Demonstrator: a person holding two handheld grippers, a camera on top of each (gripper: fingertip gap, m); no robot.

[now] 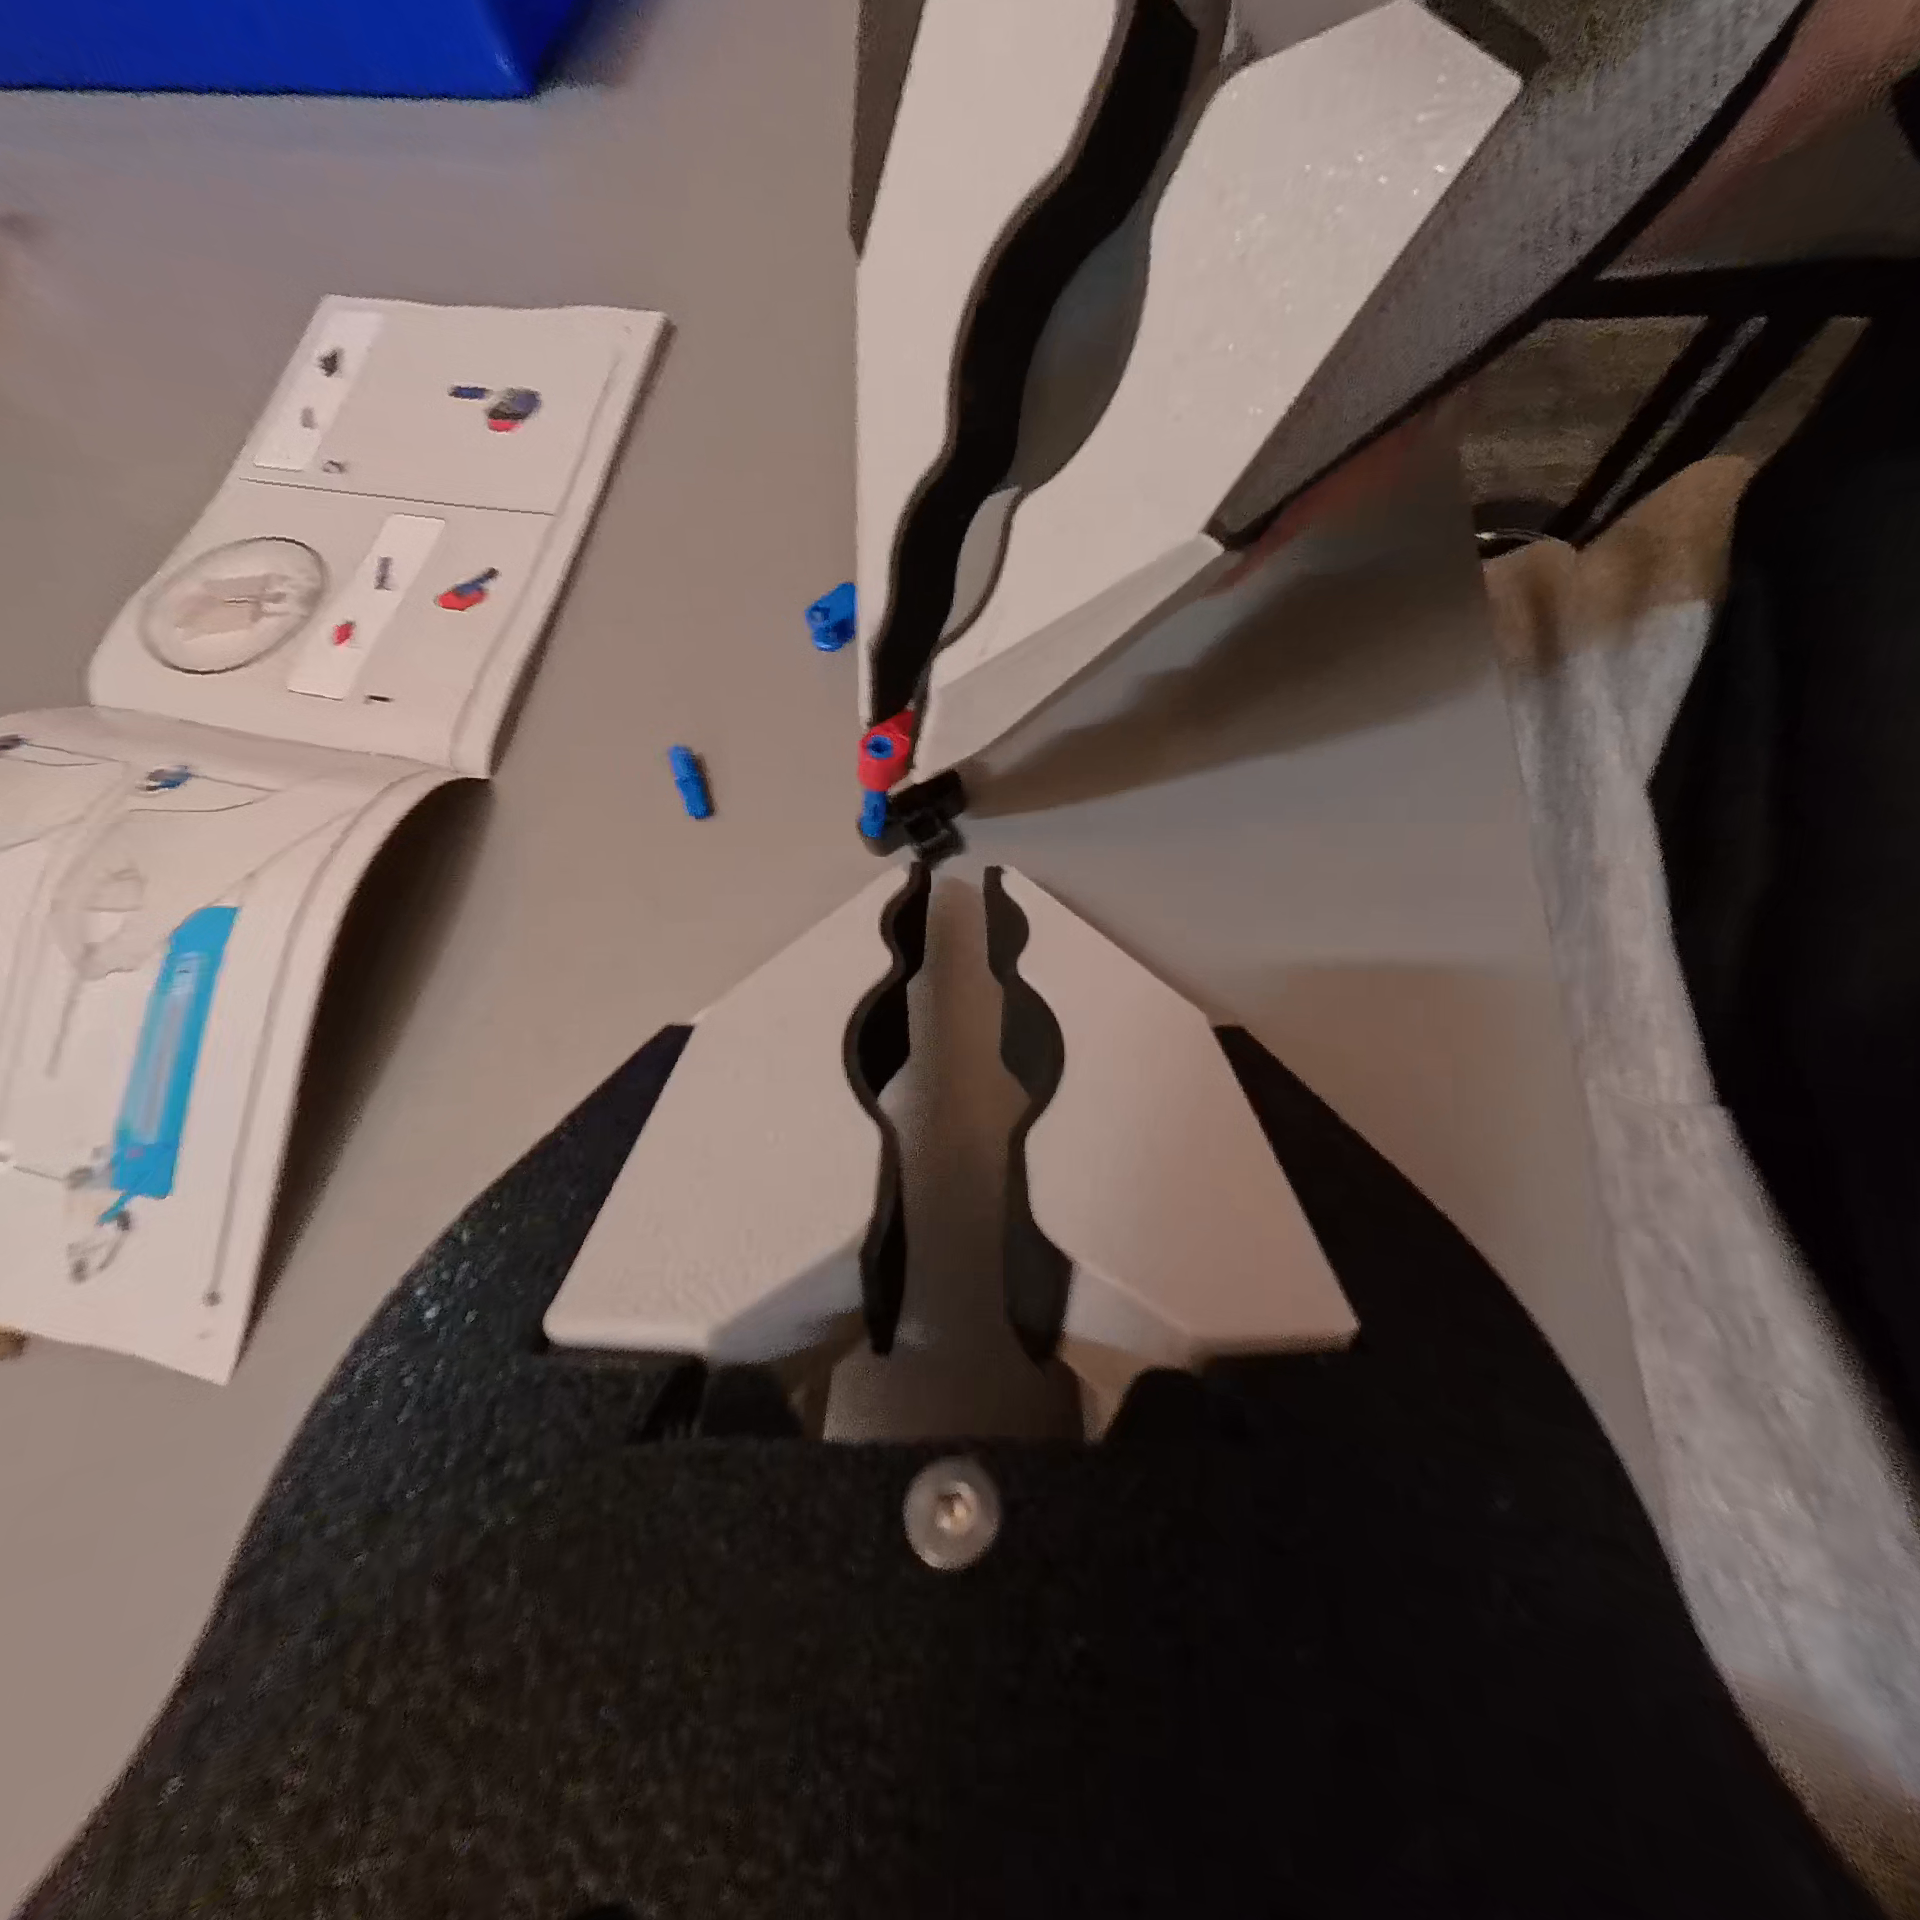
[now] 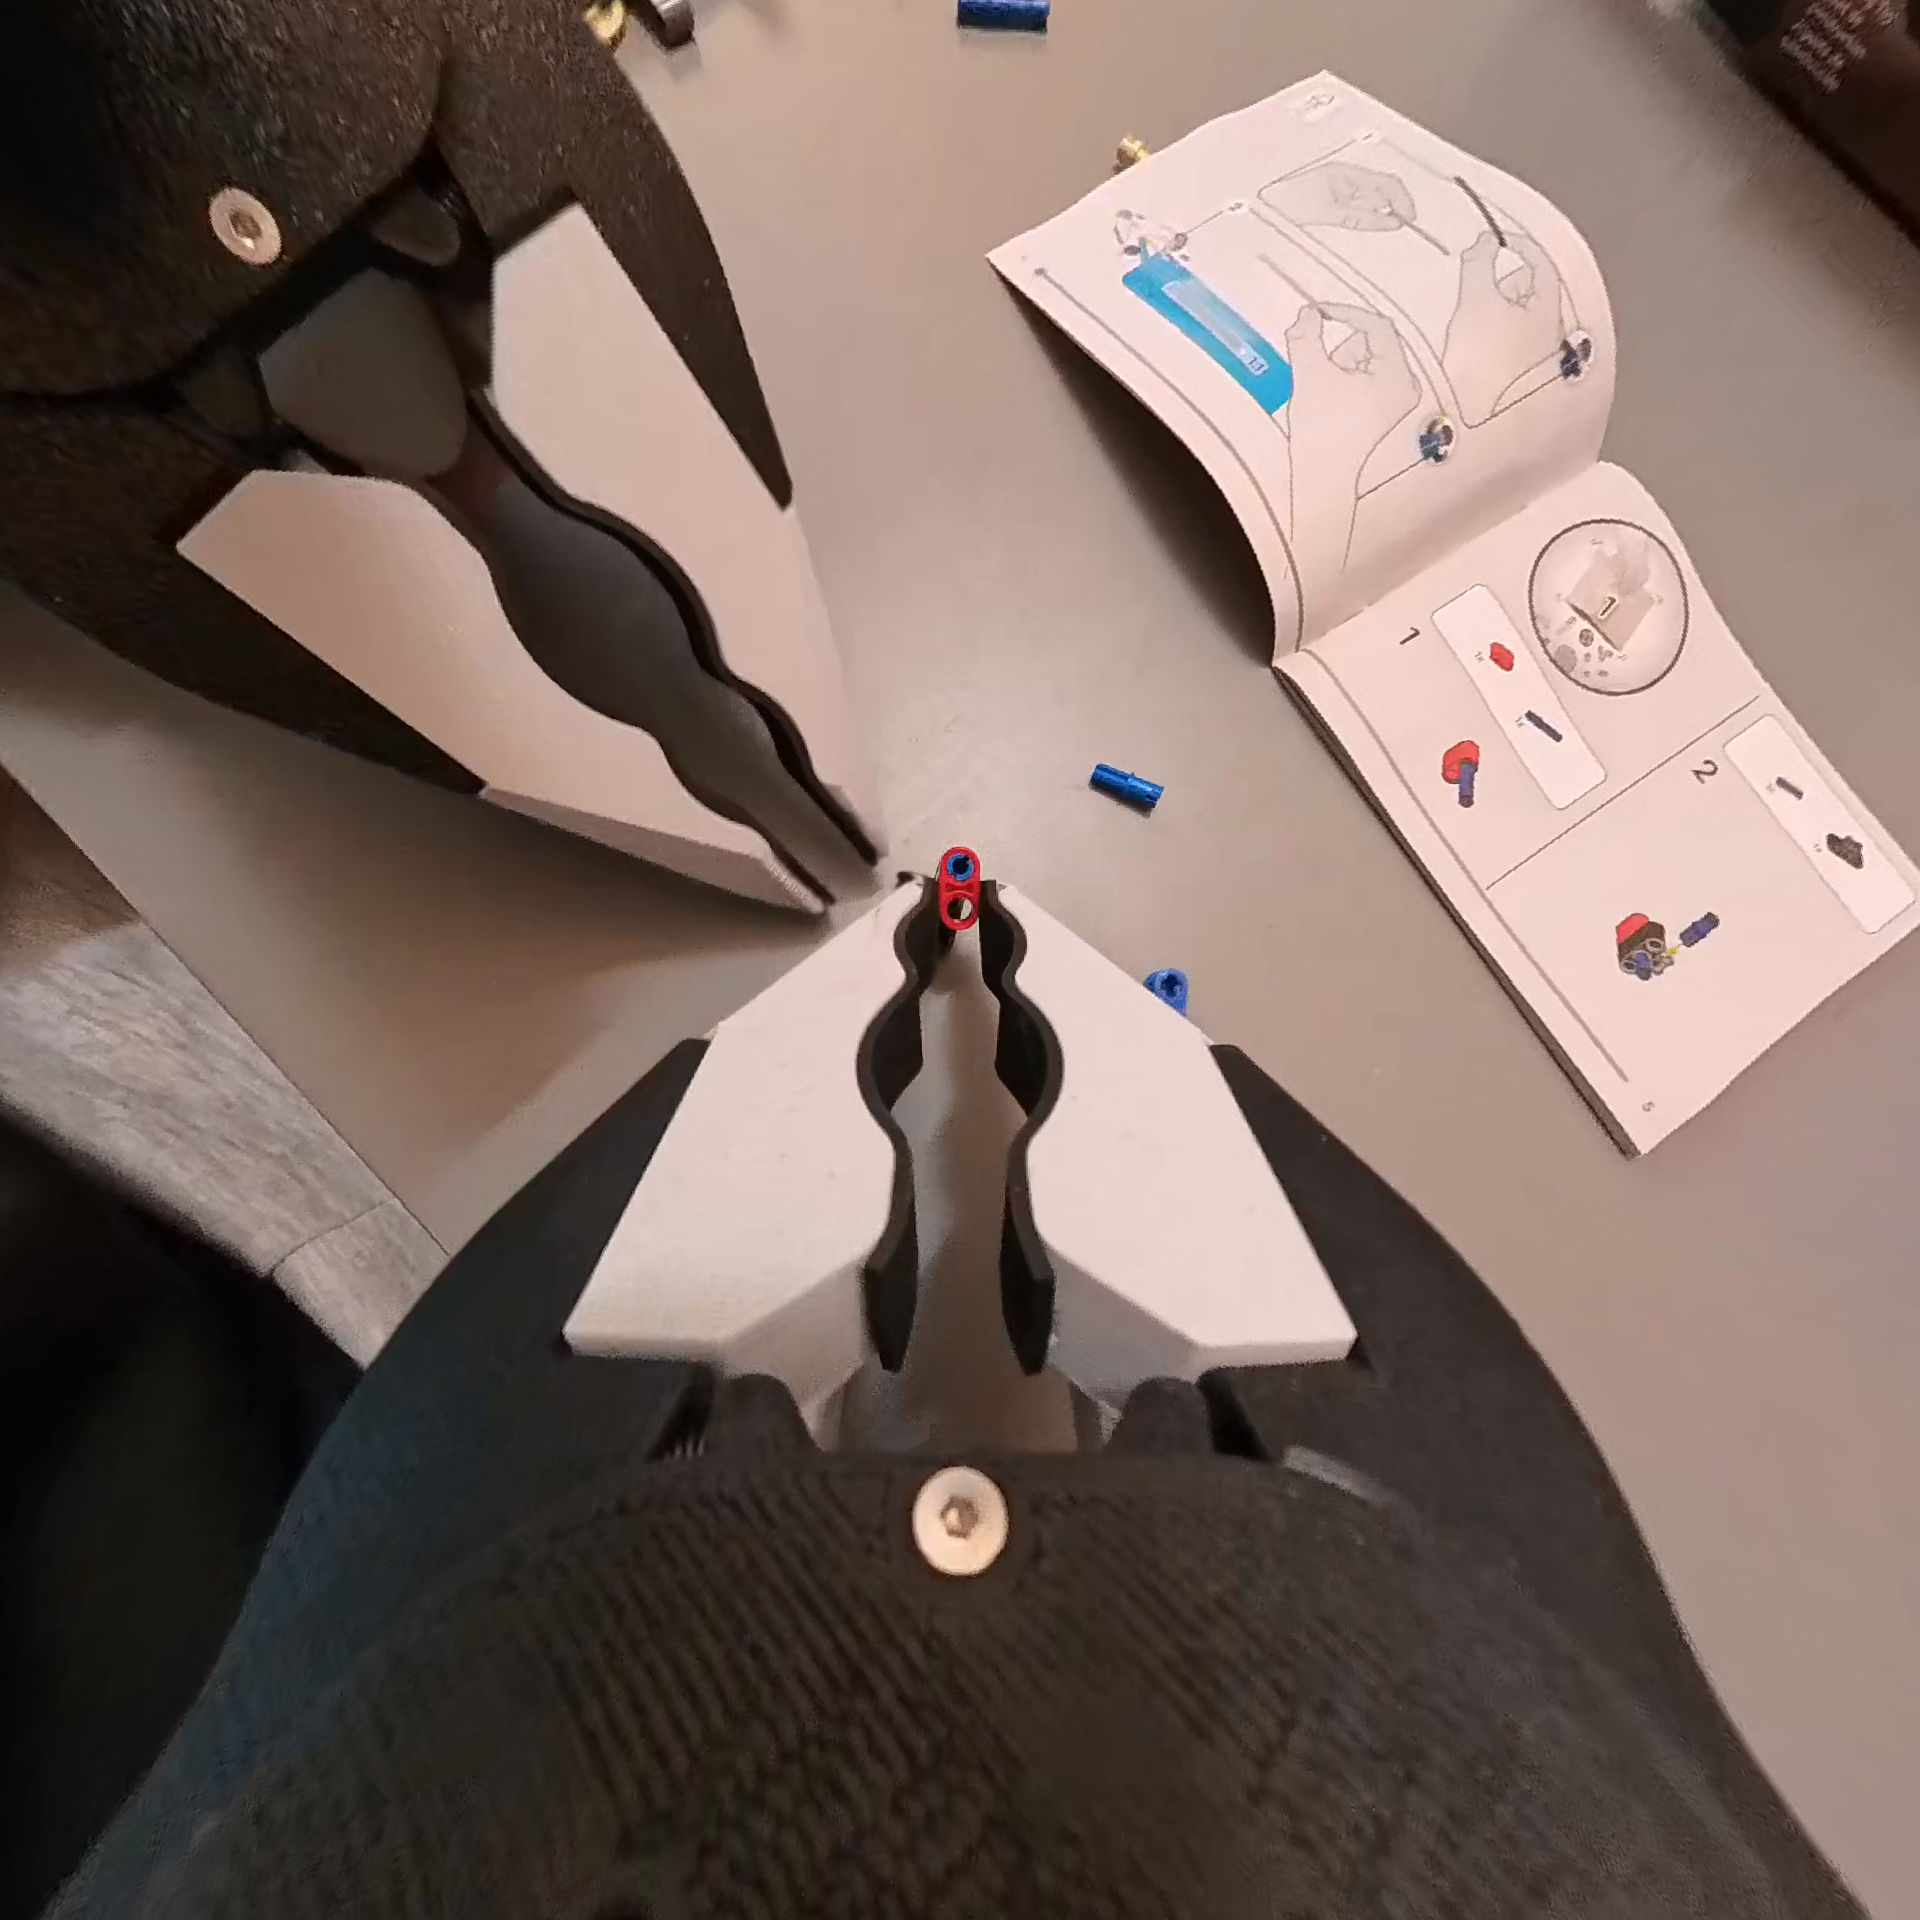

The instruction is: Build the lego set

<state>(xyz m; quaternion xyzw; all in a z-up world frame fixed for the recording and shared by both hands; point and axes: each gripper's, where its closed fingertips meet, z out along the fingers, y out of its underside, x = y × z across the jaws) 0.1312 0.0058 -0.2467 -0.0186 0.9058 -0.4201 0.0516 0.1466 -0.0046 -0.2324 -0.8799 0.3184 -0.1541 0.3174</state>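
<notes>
My right gripper [image 2: 958, 906] is shut on a small red lego connector [image 2: 958, 883] with a blue pin in its upper hole. In the left wrist view this gripper [image 1: 902, 717] comes in from above with the red connector [image 1: 885, 750] and its blue pin [image 1: 871, 816]. My left gripper [image 1: 954, 873] is shut on a small black lego piece [image 1: 928, 816], which touches the red connector's blue pin. In the right wrist view the left gripper [image 2: 857, 878] reaches in from the upper left, tip to tip with the right one. Both hover just above the grey table.
An open instruction booklet [image 1: 312, 727] [image 2: 1455, 571] lies on the table. A loose blue pin [image 1: 691, 781] [image 2: 1127, 787] and a blue connector [image 1: 831, 615] [image 2: 1169, 987] lie near the grippers. A blue bin [image 1: 260, 42] stands far off. A grey sleeve [image 1: 1662, 1143] is beside the grippers. Both grippers' tips are close together, under 4 cm apart.
</notes>
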